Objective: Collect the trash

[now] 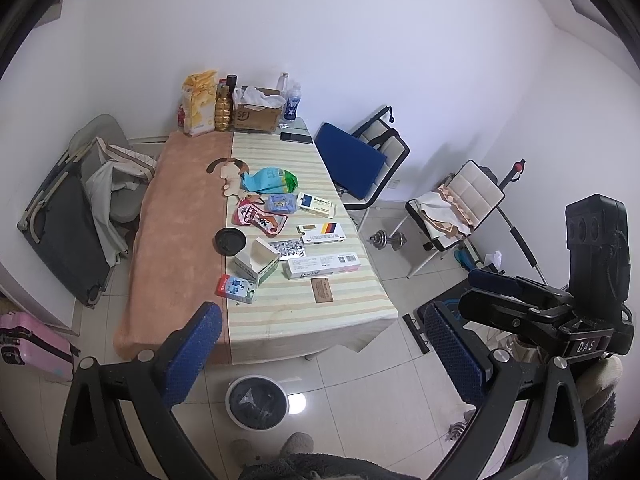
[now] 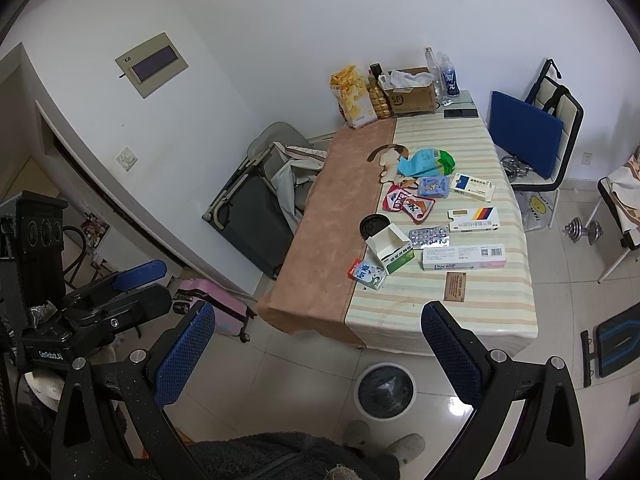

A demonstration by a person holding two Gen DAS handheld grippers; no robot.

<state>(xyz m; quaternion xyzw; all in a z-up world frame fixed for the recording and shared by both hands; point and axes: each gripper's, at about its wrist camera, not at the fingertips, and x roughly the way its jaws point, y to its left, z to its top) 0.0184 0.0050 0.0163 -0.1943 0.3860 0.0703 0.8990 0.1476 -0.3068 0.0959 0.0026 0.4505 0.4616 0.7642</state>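
Note:
Trash lies on the cloth-covered table (image 1: 180,184) (image 2: 500,304): a small milk carton (image 1: 236,289) (image 2: 367,274), an open green-white box (image 1: 258,261) (image 2: 390,249), a long "Doctor" box (image 1: 322,265) (image 2: 463,257), a pill blister (image 1: 289,249) (image 2: 429,235), snack pouches (image 1: 258,216) (image 2: 409,203), medicine boxes (image 1: 320,233) (image 2: 473,219), a black lid (image 1: 229,241) (image 2: 374,225). A white bin with a black bag (image 1: 257,401) (image 2: 385,391) stands on the floor before the table. My left gripper (image 1: 322,356) and right gripper (image 2: 318,354) are open and empty, held above the floor short of the table.
A cardboard box (image 1: 256,112), bottles and a yellow bag (image 1: 199,104) stand at the table's far end. Chairs (image 1: 362,160) (image 1: 456,208) and a dumbbell (image 1: 387,240) are to the right, a folded cot (image 1: 68,216) and a pink suitcase (image 1: 28,344) to the left.

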